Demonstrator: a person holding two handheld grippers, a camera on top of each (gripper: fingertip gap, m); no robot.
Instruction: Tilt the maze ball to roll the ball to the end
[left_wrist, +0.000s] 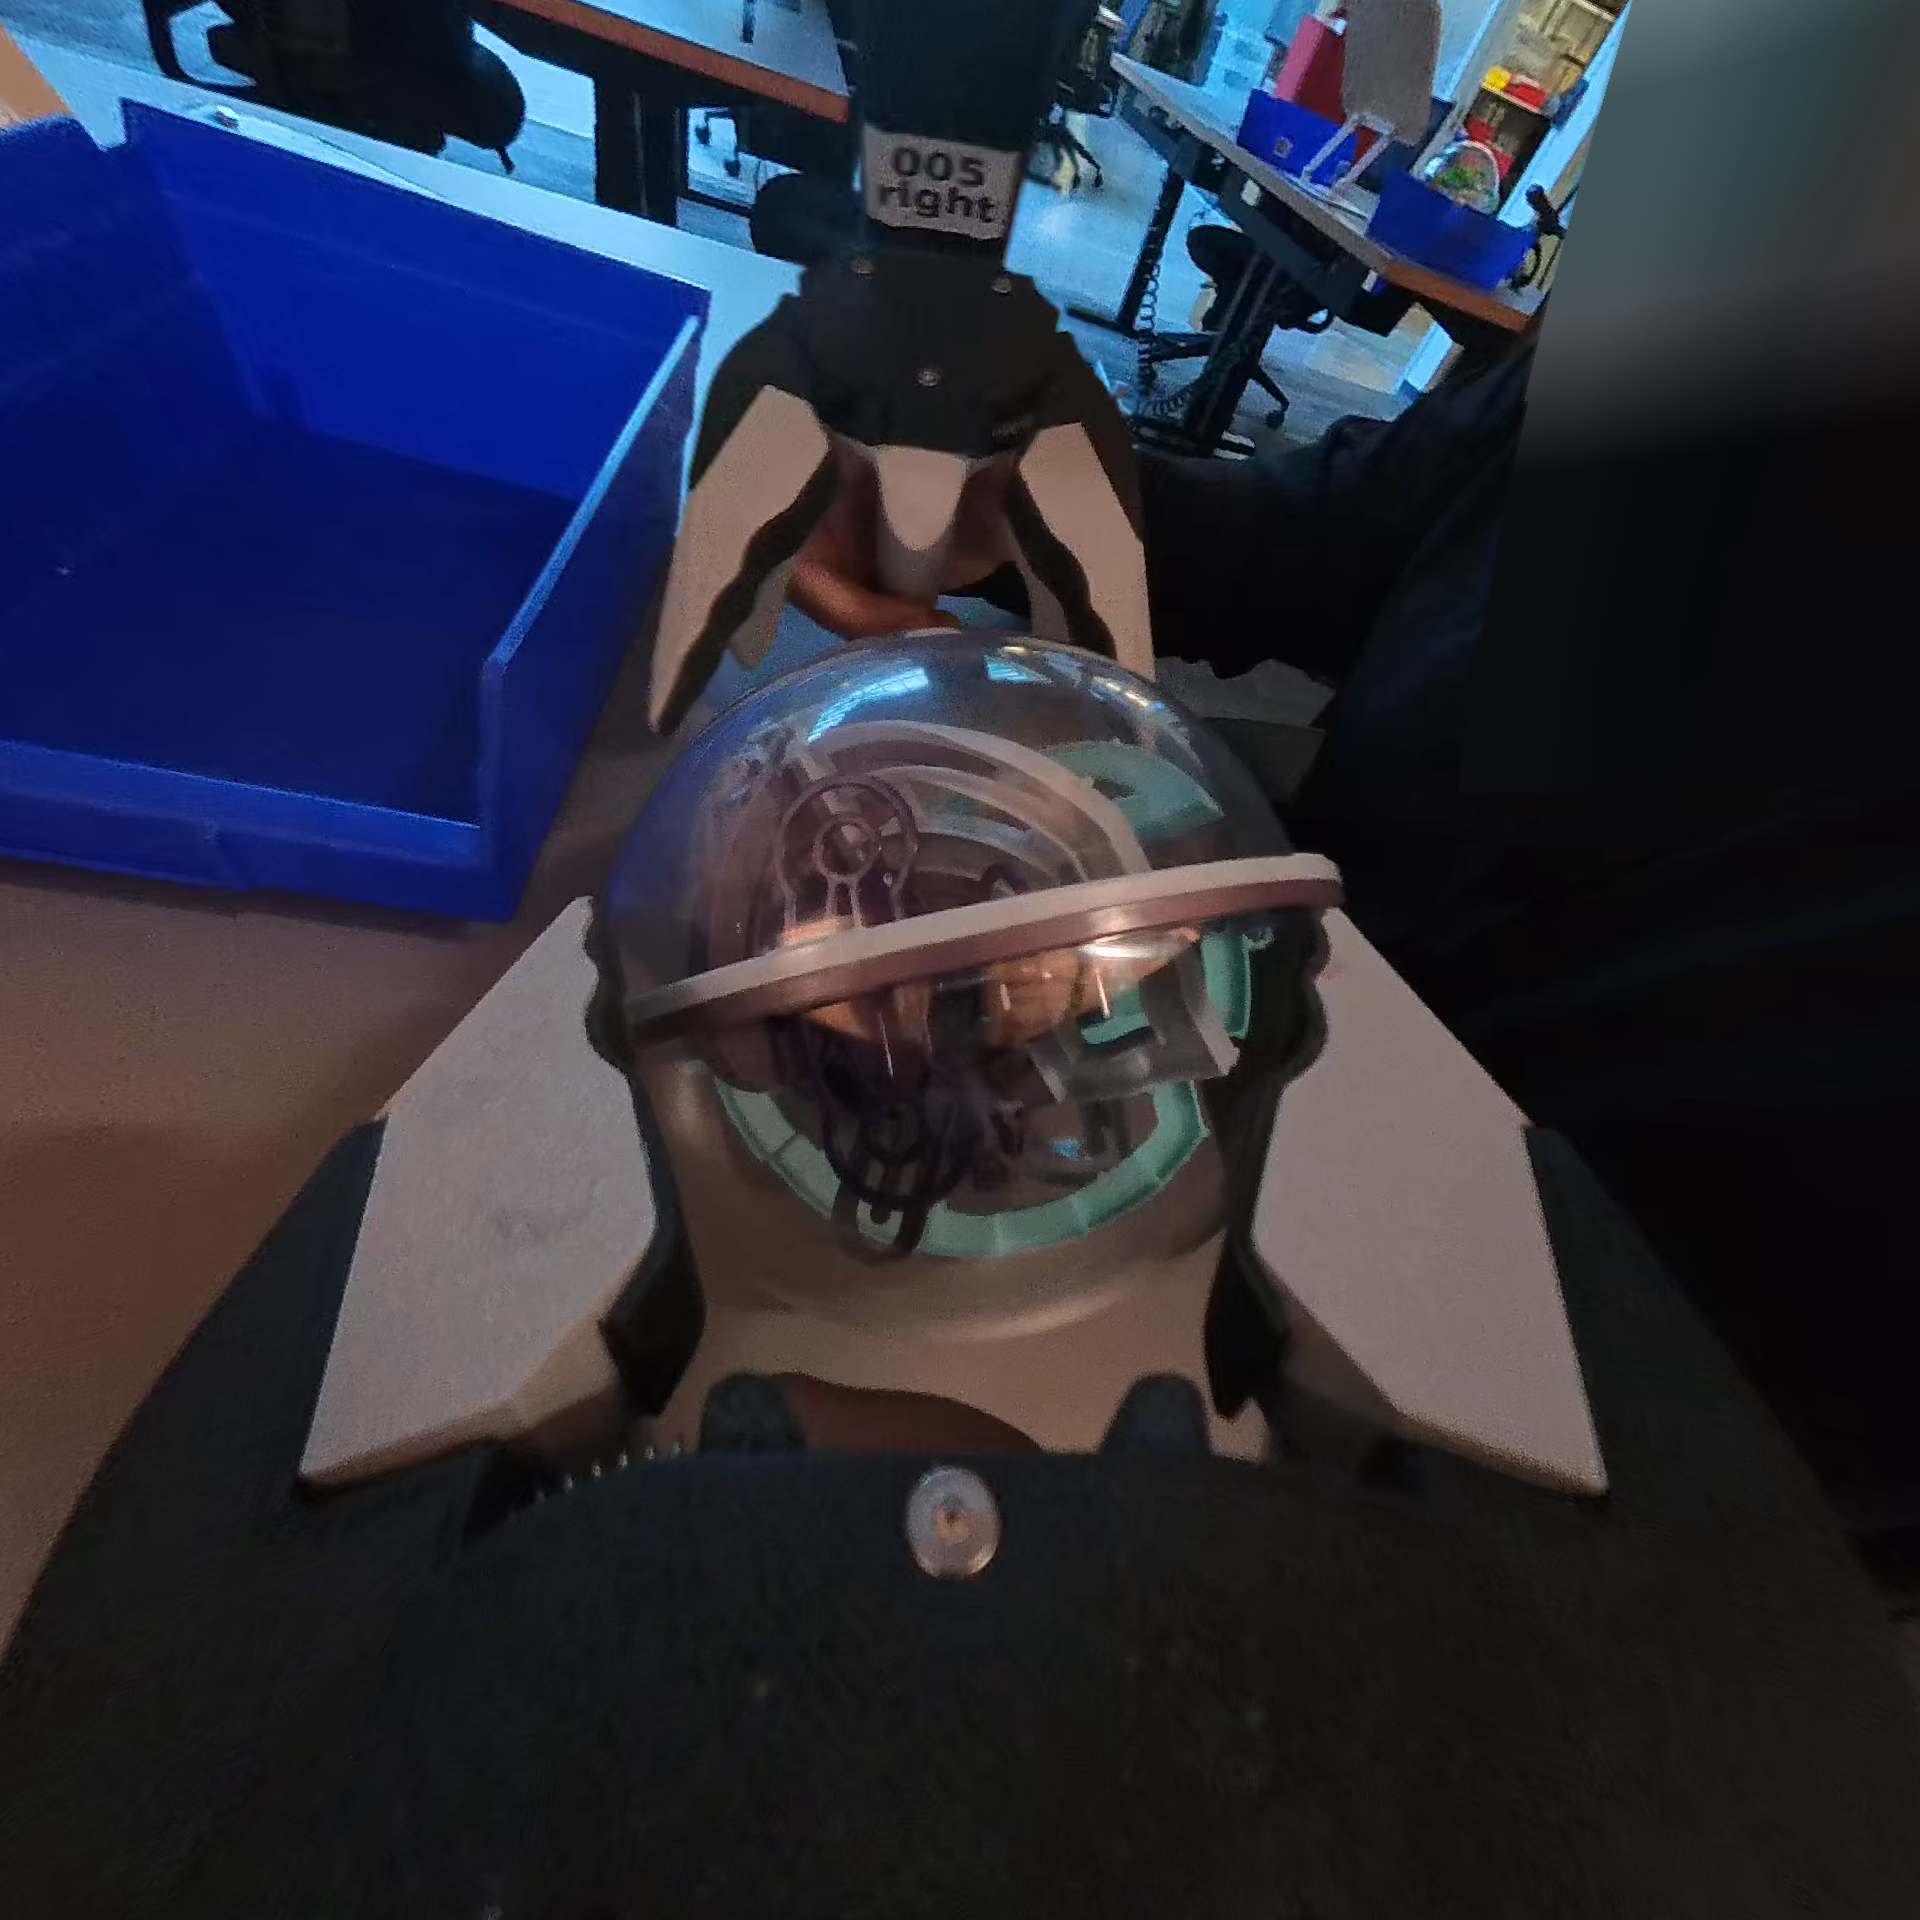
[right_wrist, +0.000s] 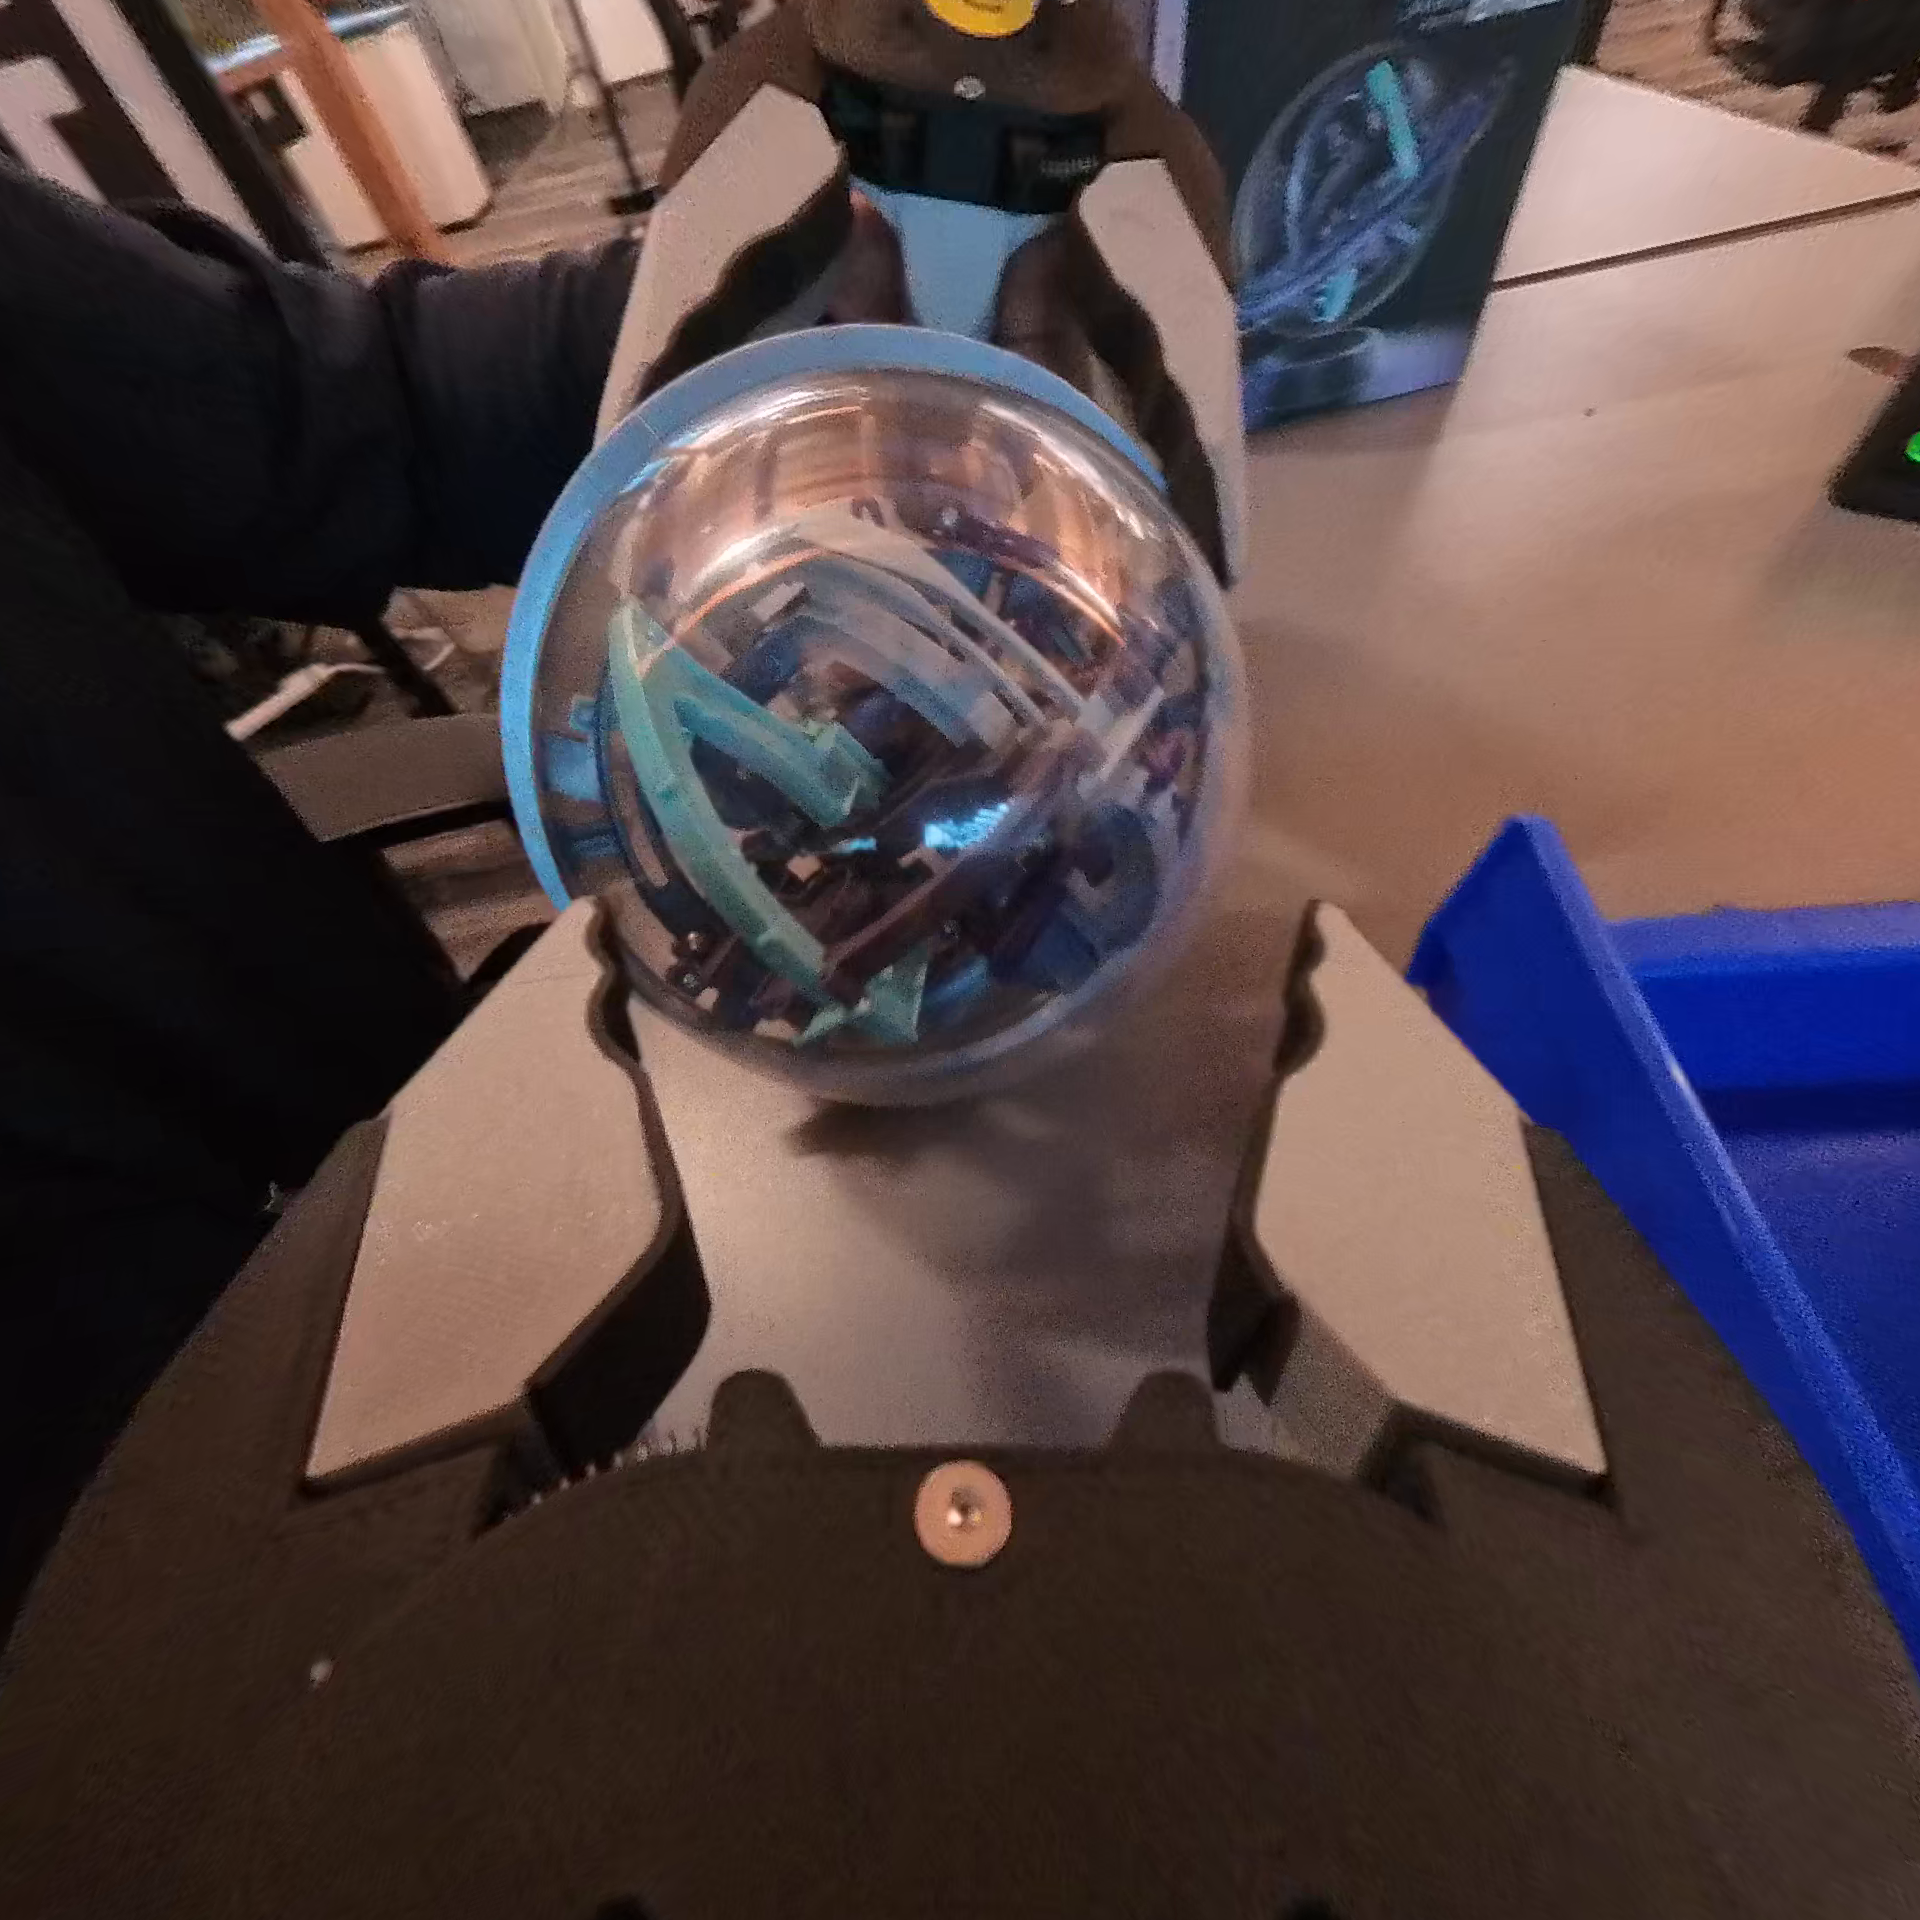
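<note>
Left wrist view shows the maze ball (left_wrist: 961, 966), a clear sphere with a pale band around its middle and teal and purple tracks inside, held up off the desk (left_wrist: 208, 1060). The left gripper (left_wrist: 961, 935) is grasping it: both fingers (left_wrist: 488, 1174) press against the ball's sides at about the level of the band. Beyond the ball, the right gripper (left_wrist: 904, 675) faces back toward the camera with its fingers spread wide, their tips right at the ball's far side; whether they touch it cannot be told here. A blue bin (left_wrist: 312, 499) stands on the desk to the left of the ball.

Right wrist view looks at the same ball (right_wrist: 873, 717) from the opposite side. The right gripper (right_wrist: 961, 935) is released: its fingers (right_wrist: 1413, 1195) stand wide apart, and the ball sits between and just past their tips, close to the left tip and clear of the right one. Behind the ball the left gripper (right_wrist: 925, 488) clasps it. A dark sleeve (right_wrist: 260, 395) reaches in left of the ball, the blue bin (right_wrist: 1662, 1091) sits to the ball's lower right, and a dark printed box (right_wrist: 1361, 208) stands on the desk (right_wrist: 1558, 644) beyond the ball to the right.

The small ball inside the maze cannot be made out in either view.
</note>
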